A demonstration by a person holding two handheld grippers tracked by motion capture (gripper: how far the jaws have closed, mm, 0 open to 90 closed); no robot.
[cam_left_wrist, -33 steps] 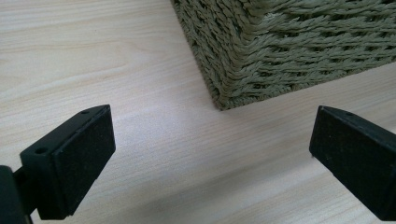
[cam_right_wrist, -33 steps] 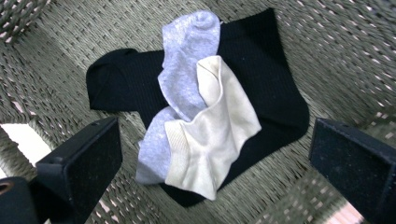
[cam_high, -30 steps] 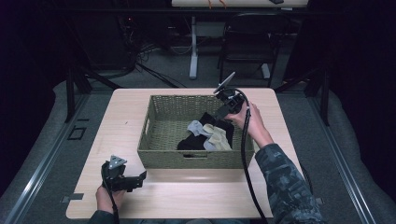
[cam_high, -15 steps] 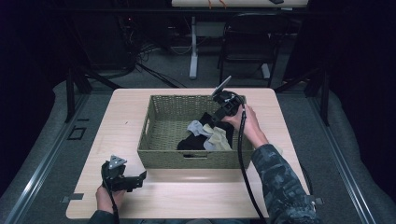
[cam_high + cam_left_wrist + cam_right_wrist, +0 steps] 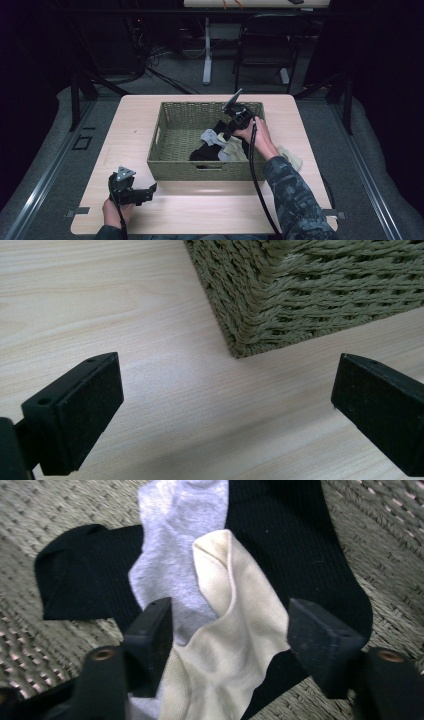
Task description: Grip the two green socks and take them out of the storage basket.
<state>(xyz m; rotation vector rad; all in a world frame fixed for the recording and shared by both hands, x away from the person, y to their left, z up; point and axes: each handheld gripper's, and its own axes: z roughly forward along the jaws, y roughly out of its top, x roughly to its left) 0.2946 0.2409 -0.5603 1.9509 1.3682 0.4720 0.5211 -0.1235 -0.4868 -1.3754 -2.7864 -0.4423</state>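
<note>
A woven basket [image 5: 175, 135] stands mid-table and holds a black sock [image 5: 310, 545], a grey sock [image 5: 175, 535] and a cream sock [image 5: 235, 630]. My right gripper [image 5: 231, 125] hangs over the basket's right half, open, its jaws either side of the cream sock [image 5: 235, 147] without closing on it. The sock pile lies in the basket's right part. My left gripper [image 5: 142, 192] rests low at the table's front left, open and empty, pointing at the basket's near corner [image 5: 250, 315].
Another cream sock [image 5: 292, 157] lies on the table just right of the basket, behind my right sleeve. Bare wood table [image 5: 200, 210] runs along the front. Beyond the table stand a chair [image 5: 265, 50] and a desk leg on grey floor.
My right gripper has shifted slightly left and down into the basket toward the socks. The left gripper has stayed where it was.
</note>
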